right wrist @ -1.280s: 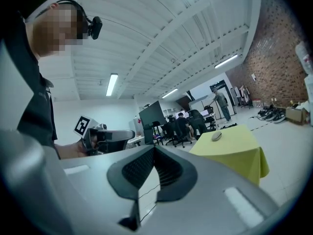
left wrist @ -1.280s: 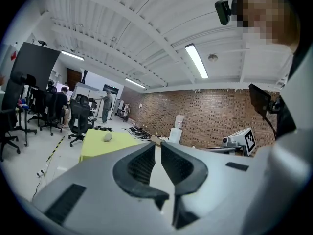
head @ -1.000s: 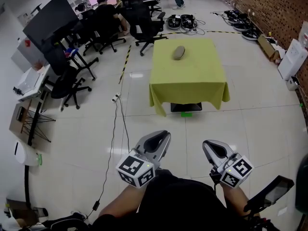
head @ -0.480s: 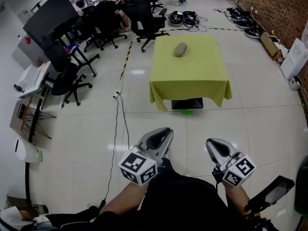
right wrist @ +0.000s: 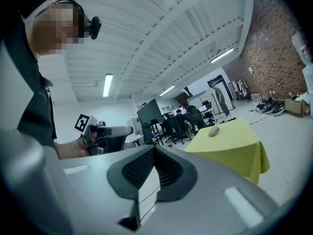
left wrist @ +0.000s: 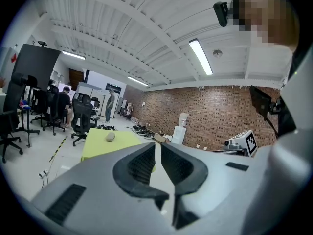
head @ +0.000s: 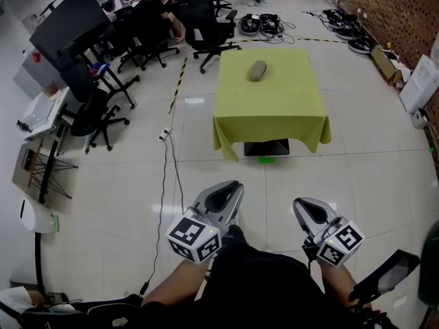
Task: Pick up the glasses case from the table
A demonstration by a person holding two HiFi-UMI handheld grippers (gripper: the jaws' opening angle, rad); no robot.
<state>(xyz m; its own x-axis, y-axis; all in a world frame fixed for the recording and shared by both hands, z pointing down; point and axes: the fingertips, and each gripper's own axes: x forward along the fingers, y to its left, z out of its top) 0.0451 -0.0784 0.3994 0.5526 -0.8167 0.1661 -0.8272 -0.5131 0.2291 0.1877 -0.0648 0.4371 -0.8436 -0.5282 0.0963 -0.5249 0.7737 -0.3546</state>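
Approaching the bench: the bench point(head: 274, 112), under a yellow-green cloth, stands well apart from the person across tiled floor; neither tool is near it, so the whole reach looks yet to be made
Glasses case: the glasses case point(head: 257, 70) is a small grey oval on the far half of the bench, a little left of the middle; nothing else lies on the cloth
Left hand-held gripper: the left hand-held gripper point(head: 228, 192) is held low before the body; jaws all but together, only a thin slit between them, nothing in it
Right hand-held gripper: the right hand-held gripper point(head: 304, 207) is beside it; jaws closed tip to tip, empty
Risk, closed jaws: arriving like this would likely shove the case along the cloth, not take it; one pair must open first
Risk, cloth: it hangs loose over the edges; a snagging jaw could drag cloth and case together
Risk, rounded shell: a pinch off centre or near an end may let the case squirt out
Risk, far placement: a nudge from this side could push it off the far edge
Risk, cable: the cable point(head: 167, 177) on the floor lies left of the path; drifting left invites a trip
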